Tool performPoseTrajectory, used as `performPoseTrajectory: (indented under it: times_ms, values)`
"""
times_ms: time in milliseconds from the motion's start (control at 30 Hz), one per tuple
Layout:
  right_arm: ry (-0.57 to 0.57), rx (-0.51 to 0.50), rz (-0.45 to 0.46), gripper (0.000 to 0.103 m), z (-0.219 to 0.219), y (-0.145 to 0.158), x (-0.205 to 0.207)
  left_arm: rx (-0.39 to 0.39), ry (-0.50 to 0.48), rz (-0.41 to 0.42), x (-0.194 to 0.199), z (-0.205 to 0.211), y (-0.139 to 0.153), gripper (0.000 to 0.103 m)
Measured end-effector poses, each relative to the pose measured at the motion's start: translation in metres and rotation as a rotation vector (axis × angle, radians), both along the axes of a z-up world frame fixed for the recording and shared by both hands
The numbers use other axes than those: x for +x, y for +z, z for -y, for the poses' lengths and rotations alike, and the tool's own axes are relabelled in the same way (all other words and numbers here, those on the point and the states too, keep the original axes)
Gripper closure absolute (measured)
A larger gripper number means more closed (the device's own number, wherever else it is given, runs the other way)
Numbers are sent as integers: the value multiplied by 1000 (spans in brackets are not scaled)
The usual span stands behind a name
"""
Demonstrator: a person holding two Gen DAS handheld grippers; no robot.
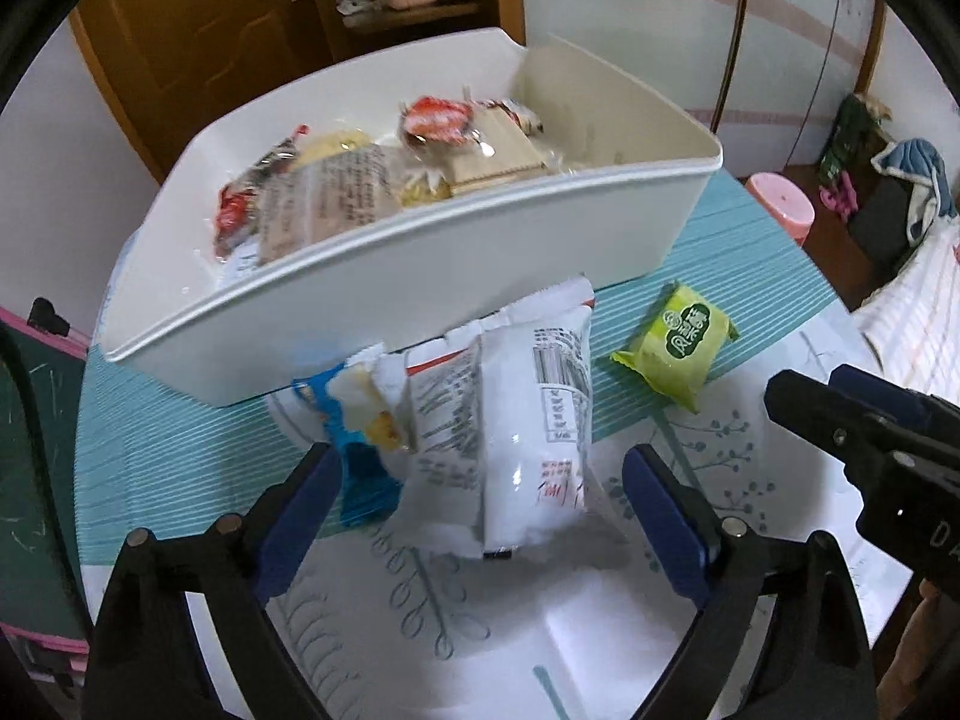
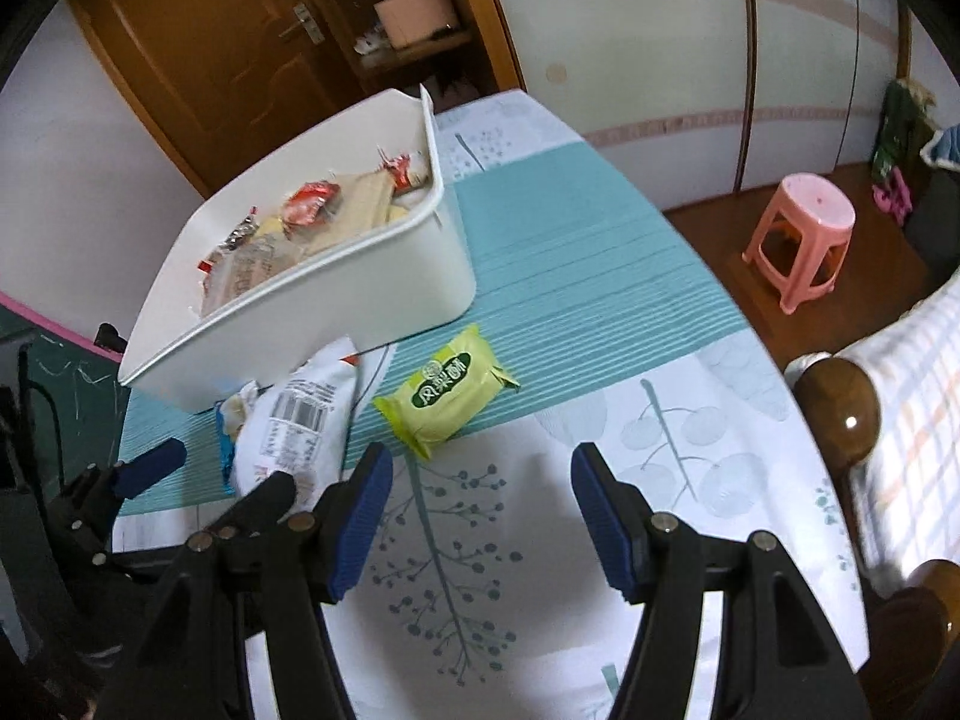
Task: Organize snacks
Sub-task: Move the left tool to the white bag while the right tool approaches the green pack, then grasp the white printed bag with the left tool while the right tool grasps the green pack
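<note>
Bedroom table [image 2: 600,276] under teal-and-white cloth, door behind. White packet [image 1: 528,420] straight ahead of left gripper [image 1: 480,498], fingers wide apart and empty, long axis running away toward bin [image 1: 420,276]; blue packet [image 1: 360,456] tucked against its left side. Green packet [image 2: 447,399] just ahead-left of right gripper [image 2: 480,516], also wide open, empty. Bin wall close behind, already holding snacks [image 1: 372,180]. Pink stool [image 2: 804,240] well apart.

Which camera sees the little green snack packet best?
The right wrist view: the green snack packet lies whole and near the middle, its label facing the camera. The left wrist view shows the whole packet too, but off to the side and its label upside down.
</note>
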State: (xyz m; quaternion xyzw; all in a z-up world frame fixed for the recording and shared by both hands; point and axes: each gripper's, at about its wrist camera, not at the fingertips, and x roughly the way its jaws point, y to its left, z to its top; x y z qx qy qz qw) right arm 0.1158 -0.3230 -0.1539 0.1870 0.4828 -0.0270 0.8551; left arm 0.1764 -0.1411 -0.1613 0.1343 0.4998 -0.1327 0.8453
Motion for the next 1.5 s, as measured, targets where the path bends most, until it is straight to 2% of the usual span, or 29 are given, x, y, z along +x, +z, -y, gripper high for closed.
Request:
performPoseTrajectory:
  times_ms: [100,167,200,300,467,767,1067,1167,1200,1233,1500]
  values:
    - [-8,17,-16,40,3,-7,6,15,-19,-8,3,9,-11,14]
    - [-11,24,-25,40,4,-11,9,18,-23,-27,7,13,-18,29]
    - [-11,28,-29,40,4,-12,11,20,-19,-35,8,13,-21,29]
    - [-5,31,-33,40,3,-16,15,-23,-2,-37,10,8,-24,32]
    - [-5,44,-38,40,0,-21,25,-100,11,-46,10,-7,-20,43]
    - [0,43,-44,40,-15,-30,49,-134,64,-69,17,-34,-19,45]
    - [52,-178,-49,39,-50,-33,71,-157,74,-96,20,-40,-20,44]
    - [90,-296,-37,48,-65,-35,69,-149,69,-100,18,-38,-21,44]
    - [101,-292,-22,58,-66,-34,67,-148,66,-95,17,-39,-21,44]
    - [107,-292,-17,63,-67,-33,65,-145,62,-95,17,-38,-21,44]
    - [110,-212,-26,65,-60,-30,47,-143,24,-82,3,-33,-12,45]
